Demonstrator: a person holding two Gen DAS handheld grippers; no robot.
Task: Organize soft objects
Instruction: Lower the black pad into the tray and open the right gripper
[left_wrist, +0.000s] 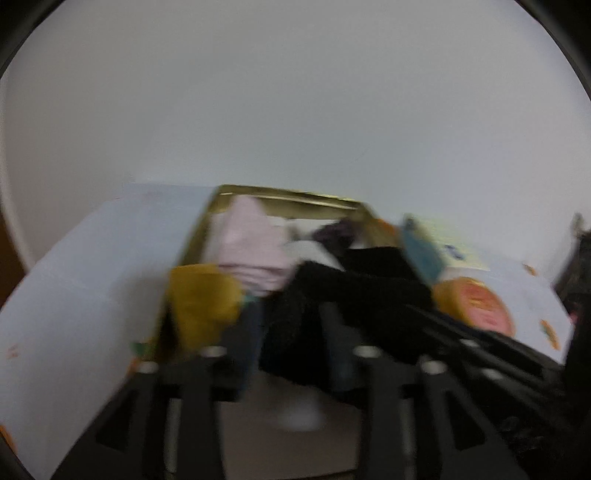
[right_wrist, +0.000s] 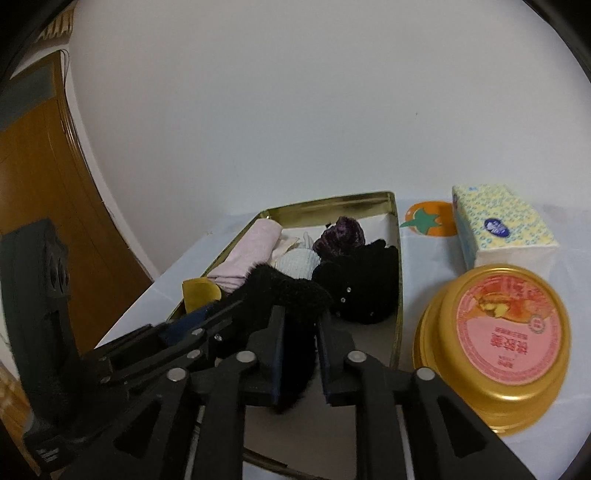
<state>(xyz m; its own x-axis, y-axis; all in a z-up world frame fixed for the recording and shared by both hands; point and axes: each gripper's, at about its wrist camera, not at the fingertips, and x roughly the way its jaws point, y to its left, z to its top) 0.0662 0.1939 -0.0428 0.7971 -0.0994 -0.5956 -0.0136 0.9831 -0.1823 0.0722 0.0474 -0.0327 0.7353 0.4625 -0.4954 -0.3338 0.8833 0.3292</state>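
A gold tin box lies open on the table, holding a folded pink cloth, a white knit piece, a purple scrunchie and a black fuzzy bundle with beads. A long black fuzzy cloth drapes over the box's near end. My right gripper stands narrowly open around it, a thin gap showing at the right pad. In the blurred left wrist view my left gripper is open wide, with the same black cloth lying loosely between its fingers. The left gripper's fingers reach in from the left.
A gold tub with a pink lid stands right of the box, close to my right gripper. Behind it is a tissue pack and an orange tomato print on the tablecloth. A yellow piece sits at the box's near left corner. A wooden door is far left.
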